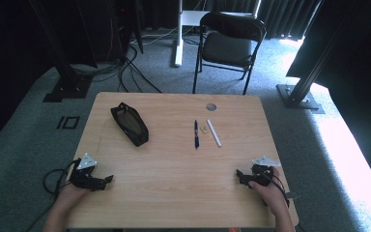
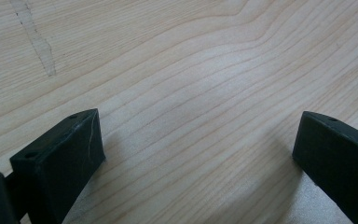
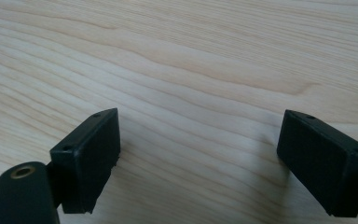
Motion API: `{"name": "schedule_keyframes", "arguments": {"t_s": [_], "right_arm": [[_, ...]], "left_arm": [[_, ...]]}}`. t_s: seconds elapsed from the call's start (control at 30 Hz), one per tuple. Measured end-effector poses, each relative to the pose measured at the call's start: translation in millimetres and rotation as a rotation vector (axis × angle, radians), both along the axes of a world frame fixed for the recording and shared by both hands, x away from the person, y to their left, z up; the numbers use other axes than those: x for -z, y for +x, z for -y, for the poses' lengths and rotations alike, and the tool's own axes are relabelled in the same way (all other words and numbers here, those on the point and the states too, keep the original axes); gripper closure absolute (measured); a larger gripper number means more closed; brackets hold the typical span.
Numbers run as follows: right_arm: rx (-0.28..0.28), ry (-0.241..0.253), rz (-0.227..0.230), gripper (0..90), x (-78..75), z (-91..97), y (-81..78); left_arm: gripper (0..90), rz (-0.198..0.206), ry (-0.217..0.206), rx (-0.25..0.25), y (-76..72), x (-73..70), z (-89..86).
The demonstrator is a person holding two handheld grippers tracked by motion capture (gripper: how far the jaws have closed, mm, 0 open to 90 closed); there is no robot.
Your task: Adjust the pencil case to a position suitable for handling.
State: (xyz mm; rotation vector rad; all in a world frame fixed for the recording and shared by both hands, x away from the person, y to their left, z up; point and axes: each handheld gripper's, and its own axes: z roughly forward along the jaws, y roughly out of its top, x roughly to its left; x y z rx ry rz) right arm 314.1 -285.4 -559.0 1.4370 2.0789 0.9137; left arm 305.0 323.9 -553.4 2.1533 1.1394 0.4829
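Note:
A black open pencil case (image 1: 130, 124) lies on the wooden table (image 1: 174, 164) at the back left. Near the middle back lie a dark blue pen (image 1: 196, 134), a small tan eraser (image 1: 205, 129) and a white pen (image 1: 214, 133), side by side. My left gripper (image 1: 107, 180) rests at the front left corner, pointing right, held by a hand. My right gripper (image 1: 240, 175) rests at the front right, pointing left. In each gripper view the two black jaws stand wide apart over bare wood: left gripper (image 2: 196, 149), right gripper (image 3: 200, 144). Both are open with nothing between them.
A round grommet hole (image 1: 211, 107) sits near the table's back edge. A black folding chair (image 1: 229, 43) stands behind the table. Cables (image 1: 125, 72) run over the grey carpet at the back left, beside dark frame posts (image 1: 63, 72).

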Motion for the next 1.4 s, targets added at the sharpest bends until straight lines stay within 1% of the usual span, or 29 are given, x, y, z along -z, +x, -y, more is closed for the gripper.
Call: {"name": "schedule_keyframes", "arguments": {"t_s": [0.2, 0.27, 0.37, 0.43, 0.53, 0.57, 0.6, 0.63, 0.67, 0.8, 0.97, 1.0, 1.03, 1.1, 1.23, 1.4], "right_arm": [[-0.047, -0.004, 0.001, 13.1, -2.6, -18.0, 2.2], [-0.055, 0.010, 0.009, 13.1, -4.8, -25.0, 3.8], [-0.075, 0.013, 0.018, 13.2, -7.7, -35.5, 7.0], [-0.100, 0.030, 0.015, 13.6, -10.6, -42.8, 8.7], [-0.140, 0.039, 0.019, 13.6, -14.5, -55.2, 10.7], [-0.149, 0.035, 0.028, 13.6, -16.0, -59.1, 11.7], [-0.146, 0.040, 0.035, 13.6, -17.3, -63.0, 13.0], [-0.146, 0.040, 0.035, 13.6, -17.3, -63.0, 13.0], [-0.151, 0.050, 0.038, 13.6, -18.9, -68.0, 14.9], [-0.184, 0.043, 0.074, 13.6, -24.5, -84.9, 22.4], [-0.211, 0.049, 0.102, 13.6, -30.1, -106.2, 32.4], [-0.218, 0.051, 0.102, 13.6, -31.0, -109.6, 33.6], [-0.230, 0.050, 0.114, 13.6, -32.1, -115.3, 36.1], [-0.243, 0.051, 0.113, 13.6, -33.4, -124.5, 39.9], [-0.277, 0.053, 0.131, 13.6, -34.9, -143.4, 46.4], [-0.311, 0.059, 0.142, 13.6, -35.6, -162.3, 52.5]], "left_arm": [[2.1, 0.000, 0.000, 0.000, 0.0, 0.0, 0.0], [2.1, 0.000, 0.000, 0.000, 0.0, 0.0, 0.0], [2.1, 0.000, 0.000, 0.000, 0.0, 0.0, 0.0], [2.1, 0.000, 0.000, 0.000, 0.0, 0.0, 0.0], [2.1, 0.000, -0.001, 0.000, 0.0, 0.0, 0.0], [2.1, 0.000, -0.001, 0.000, 0.0, 0.0, 0.0], [2.1, 0.000, -0.001, 0.000, 0.0, 0.0, 0.0], [2.1, 0.000, -0.001, 0.000, 0.0, 0.0, 0.0], [2.1, 0.000, -0.001, 0.000, 0.0, 0.0, 0.0], [2.1, -0.001, -0.001, -0.001, 0.0, -0.1, 0.1], [2.1, -0.001, -0.001, -0.001, 0.0, -0.1, 0.1], [2.1, -0.001, -0.001, -0.001, 0.0, -0.1, 0.1], [2.1, -0.001, -0.001, -0.001, 0.0, -0.1, 0.1], [2.1, -0.001, -0.001, -0.001, 0.0, -0.1, 0.1], [2.1, -0.001, -0.001, -0.001, 0.0, -0.1, 0.1], [2.1, -0.001, -0.001, -0.001, 0.0, 0.0, 0.1]]}}
